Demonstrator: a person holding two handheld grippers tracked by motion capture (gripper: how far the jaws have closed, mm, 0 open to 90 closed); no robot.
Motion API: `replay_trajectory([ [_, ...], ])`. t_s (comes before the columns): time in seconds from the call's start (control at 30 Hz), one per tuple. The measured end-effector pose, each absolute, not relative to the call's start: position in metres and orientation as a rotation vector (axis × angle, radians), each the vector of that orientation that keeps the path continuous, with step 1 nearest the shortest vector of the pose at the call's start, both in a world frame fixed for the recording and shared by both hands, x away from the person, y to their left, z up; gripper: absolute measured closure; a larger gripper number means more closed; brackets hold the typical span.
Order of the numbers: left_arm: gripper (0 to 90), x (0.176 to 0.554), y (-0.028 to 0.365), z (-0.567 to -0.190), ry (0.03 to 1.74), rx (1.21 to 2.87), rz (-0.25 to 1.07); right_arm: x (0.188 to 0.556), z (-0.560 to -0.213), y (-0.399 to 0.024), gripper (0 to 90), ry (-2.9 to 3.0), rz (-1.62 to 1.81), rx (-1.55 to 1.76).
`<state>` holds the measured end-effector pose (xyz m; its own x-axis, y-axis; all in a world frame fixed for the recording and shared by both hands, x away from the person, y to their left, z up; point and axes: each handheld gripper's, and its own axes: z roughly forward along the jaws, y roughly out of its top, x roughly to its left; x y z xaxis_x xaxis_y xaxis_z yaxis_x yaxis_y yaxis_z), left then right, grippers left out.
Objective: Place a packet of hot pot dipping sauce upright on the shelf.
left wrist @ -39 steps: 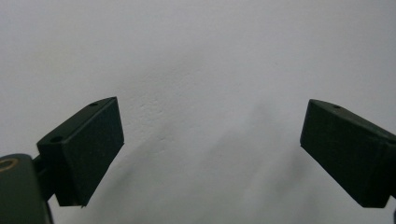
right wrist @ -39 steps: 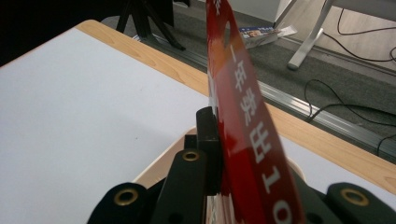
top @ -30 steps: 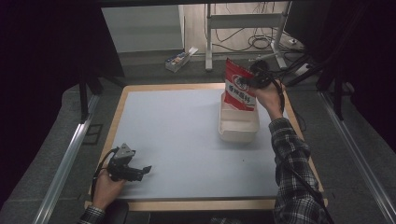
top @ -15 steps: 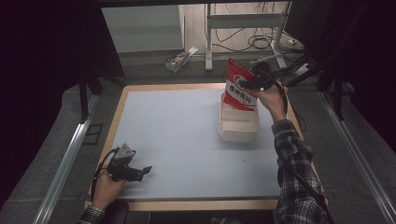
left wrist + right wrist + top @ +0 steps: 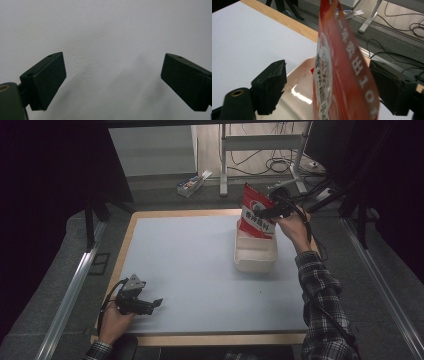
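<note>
Nearly done: snack bag going into the tray

Across the pale worktop (image 5: pixel 190 270), little is happening on the near side; the work is gathering at the far right corner. A shallow cream tray (image 5: pixel 255 254) is sitting there, and the red snack bag (image 5: pixel 256 212) is standing upright in its far end, leaning a little against the tray wall. The right gripper (image 5: pixel 270 212) is hanging at the bag's upper part, and in the right gripper view its jaws have just been opening: they are standing wide on either side of the bag (image 5: pixel 342 72), pads apart from it, so the release looks made. What is remaining, by my reading, is drawing that hand clear without tipping the bag over. The left gripper (image 5: pixel 150 305) is lying near the front edge, jaws wide apart over bare surface, taking no part.
</note>
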<state>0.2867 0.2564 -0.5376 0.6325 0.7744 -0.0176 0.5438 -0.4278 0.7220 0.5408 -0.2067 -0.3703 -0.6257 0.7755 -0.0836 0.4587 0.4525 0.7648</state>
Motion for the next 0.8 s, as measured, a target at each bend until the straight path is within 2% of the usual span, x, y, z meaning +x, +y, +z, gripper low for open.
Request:
replay_trajectory([
  [0.23, 5.4, 0.286, 0.257, -0.537, 1.019, 2.126, 0.396, 0.530, -0.368, -0.209, 10.3, 2.297, 1.027, 1.031],
  [0.8, 4.2, 0.286, 0.255, -0.536, 1.026, 2.110, 0.311, 0.507, -0.387, -0.221, 8.4, 2.320, 1.001, 1.022],
])
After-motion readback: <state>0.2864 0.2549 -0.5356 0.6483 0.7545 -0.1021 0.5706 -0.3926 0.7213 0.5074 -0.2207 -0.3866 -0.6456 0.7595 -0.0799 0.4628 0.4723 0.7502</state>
